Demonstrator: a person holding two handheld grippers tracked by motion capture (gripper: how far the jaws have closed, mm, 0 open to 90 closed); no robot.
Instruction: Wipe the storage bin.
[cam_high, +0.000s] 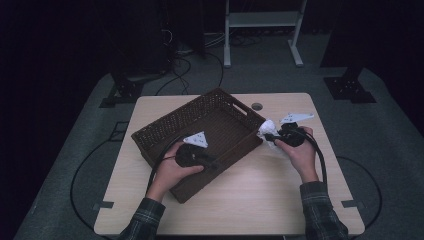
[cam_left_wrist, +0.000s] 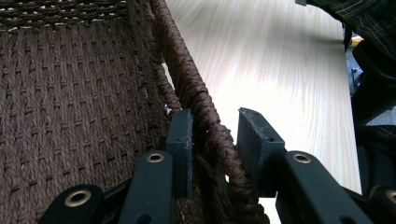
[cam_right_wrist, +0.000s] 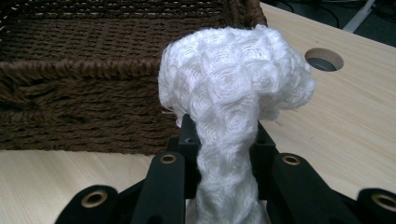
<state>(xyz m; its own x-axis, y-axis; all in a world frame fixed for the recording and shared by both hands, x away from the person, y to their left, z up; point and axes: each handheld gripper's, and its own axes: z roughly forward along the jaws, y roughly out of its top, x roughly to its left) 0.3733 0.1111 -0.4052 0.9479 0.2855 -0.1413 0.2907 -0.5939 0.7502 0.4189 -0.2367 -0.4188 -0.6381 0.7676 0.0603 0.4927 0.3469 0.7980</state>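
Note:
A dark brown woven basket (cam_high: 165, 120) lies at an angle on the left half of the wooden table (cam_high: 260, 195). My left gripper (cam_high: 215, 164) straddles its near right wall. In the left gripper view the braided rim (cam_left_wrist: 187, 74) runs between the jaws of the left gripper (cam_left_wrist: 215, 121), one pad inside and one outside, closed on it. A crumpled white knitted cloth (cam_high: 267, 129) hangs just outside the basket's right corner. My right gripper (cam_high: 267, 136) is shut on it. In the right gripper view the cloth (cam_right_wrist: 233, 79) bulges above the right gripper (cam_right_wrist: 224, 130), in front of the basket's wall (cam_right_wrist: 84, 79).
A round cable hole (cam_high: 257, 106) sits near the table's far edge, also seen as a hole (cam_right_wrist: 323, 59) behind the cloth. Bare tabletop stretches in front of and to the right of the basket. A white frame stand (cam_high: 262, 20) and cables are on the floor beyond.

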